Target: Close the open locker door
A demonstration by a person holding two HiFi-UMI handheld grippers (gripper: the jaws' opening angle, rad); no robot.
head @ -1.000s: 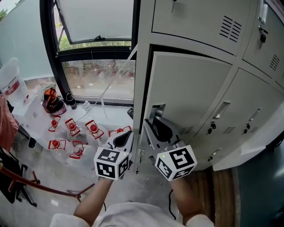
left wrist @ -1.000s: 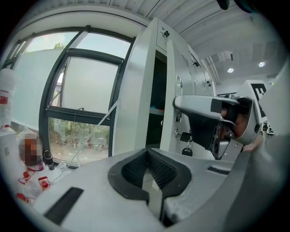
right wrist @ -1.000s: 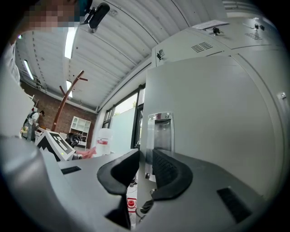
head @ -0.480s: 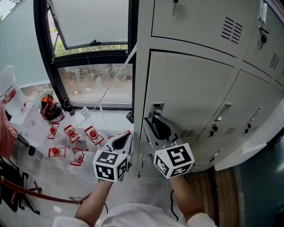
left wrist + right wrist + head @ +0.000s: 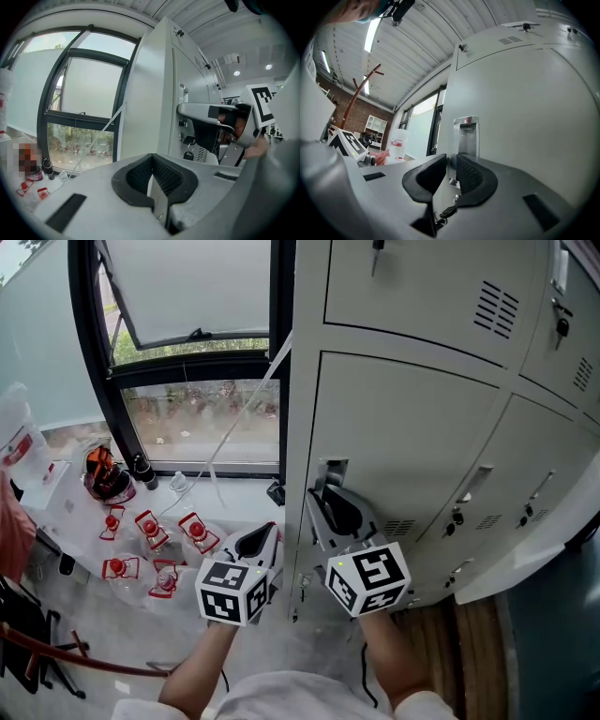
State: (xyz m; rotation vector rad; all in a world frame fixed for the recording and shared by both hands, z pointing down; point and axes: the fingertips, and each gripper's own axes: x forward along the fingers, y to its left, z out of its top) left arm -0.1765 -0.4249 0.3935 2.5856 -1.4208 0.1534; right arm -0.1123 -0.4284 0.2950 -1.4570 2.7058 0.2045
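Locker bank by window; right hand-held gripper narrow, closing about door handle; left hand-held gripper pinched together, empty

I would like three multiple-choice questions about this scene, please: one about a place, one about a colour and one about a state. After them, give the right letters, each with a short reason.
1. On the leftmost locker door of the middle row, where is the recessed handle?
A. near the door's left edge
B. in the door's centre
C. near the door's right edge

2. What colour is the window frame?
A. white
B. black
C. red

3. In what state is that locker door?
A. swung wide open
B. taken off its hinges
C. closed or very nearly closed

Right letters:
1 A: the head view shows the handle close to the door's left edge.
2 B: the bars around the panes are black.
3 C: the door lies flat, in line with the neighbouring doors, and only a thin dark seam runs around it.
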